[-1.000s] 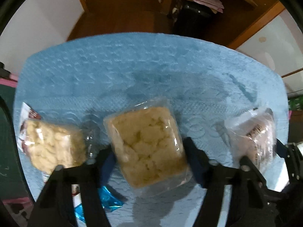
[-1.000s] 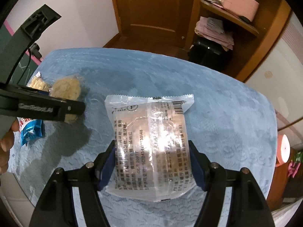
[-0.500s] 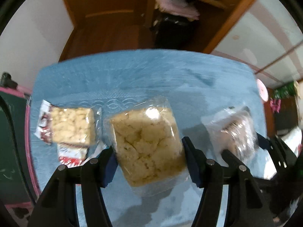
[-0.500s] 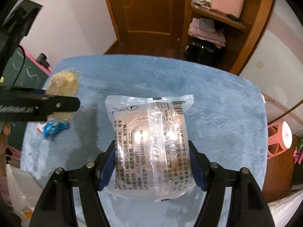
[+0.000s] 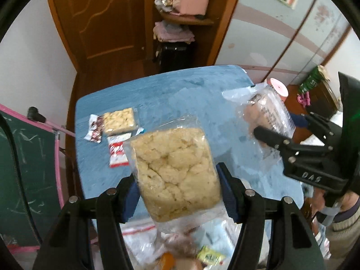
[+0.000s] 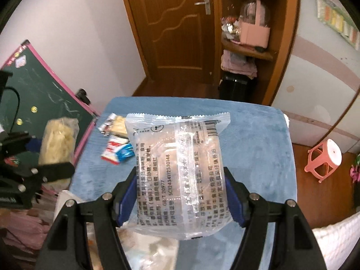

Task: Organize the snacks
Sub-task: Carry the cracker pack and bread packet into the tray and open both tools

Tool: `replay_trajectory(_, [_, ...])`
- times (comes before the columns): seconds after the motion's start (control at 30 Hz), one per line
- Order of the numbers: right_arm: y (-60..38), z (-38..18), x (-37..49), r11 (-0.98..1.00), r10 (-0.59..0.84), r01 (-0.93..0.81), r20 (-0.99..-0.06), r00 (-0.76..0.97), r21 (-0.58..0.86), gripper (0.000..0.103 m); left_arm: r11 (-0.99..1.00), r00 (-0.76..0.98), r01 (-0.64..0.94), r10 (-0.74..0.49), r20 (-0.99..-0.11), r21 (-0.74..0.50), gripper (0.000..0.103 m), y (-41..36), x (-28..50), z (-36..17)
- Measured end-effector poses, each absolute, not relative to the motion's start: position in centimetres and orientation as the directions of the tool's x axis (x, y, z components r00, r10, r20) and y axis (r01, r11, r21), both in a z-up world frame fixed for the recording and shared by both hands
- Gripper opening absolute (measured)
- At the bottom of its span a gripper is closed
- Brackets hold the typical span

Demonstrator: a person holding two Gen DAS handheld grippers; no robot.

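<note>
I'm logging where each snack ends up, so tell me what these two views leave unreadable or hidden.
- Left wrist view: the clutter below the crumbly snack pack is blurred and partly covered by that pack; contents unclear.
- Left wrist view: brand text on the red-and-white packet is too blurred to read.
- Right wrist view: the printed clear pack hides the blue table behind it.

Crumbly cake pack (image 5: pixel 177 175): clear wrap, pale yellow — held aloft.
Printed clear packet (image 6: pixel 180 168): held aloft.
Table (image 6: pixel 258 148) snacks: second cake pack (image 5: pixel 119 118), red-white sachet (image 5: pixel 117 151) — lying flat.
</note>
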State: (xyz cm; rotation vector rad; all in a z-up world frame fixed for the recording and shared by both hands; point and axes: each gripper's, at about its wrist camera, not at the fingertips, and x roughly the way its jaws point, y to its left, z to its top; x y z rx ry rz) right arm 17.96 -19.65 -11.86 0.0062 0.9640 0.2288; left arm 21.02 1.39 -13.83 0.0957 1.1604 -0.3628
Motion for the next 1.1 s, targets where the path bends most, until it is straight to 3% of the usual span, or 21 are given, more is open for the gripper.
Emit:
replay_trajectory(0.27, [-16.4,-8.6,9.2,0.964,0.257,-0.210,-0.766,0.590,0.161,0.070,0.938,0.447,0.342,-0.205,-0.871,-0.046,0.062,4.5,12.4,-10.7])
replay_trajectory(0.47, [-14.3,-9.3,4.8,0.957,0.280,-0.227,-0.788,0.549,0.182,0.070,0.936,0.460,0.351,-0.137,-0.877,0.037,0.062,4.7,8.2,-12.9])
replay_trajectory(0.87, [-12.2,-13.5,1.6,0.954,0.274,-0.229,-0.868,0.414,0.192,0.074,0.932,0.400,0.353,-0.072,-0.914,0.080,0.062,4.0,4.2,-17.0])
replay_trajectory(0.93, [-12.0,-13.8,1.6,0.957,0.261,-0.227,-0.876,0.405,0.180,0.074,0.936,0.389,0.342,-0.063,-0.919,0.081,0.069,4.0,4.1,-17.2])
replay_trajectory(1.0, [-11.9,-14.0,1.4,0.961,0.247,-0.219,-0.882,0.400,0.170,0.074,0.943,0.386,0.320,-0.042,-0.922,0.091,0.083,4.1,4.1,-17.3])
replay_trajectory(1.1, [-12.2,-13.7,1.2,0.960,0.258,-0.214,-0.869,0.422,0.181,0.074,0.950,0.382,0.307,-0.059,-0.922,0.066,0.084,4.5,4.1,-17.1])
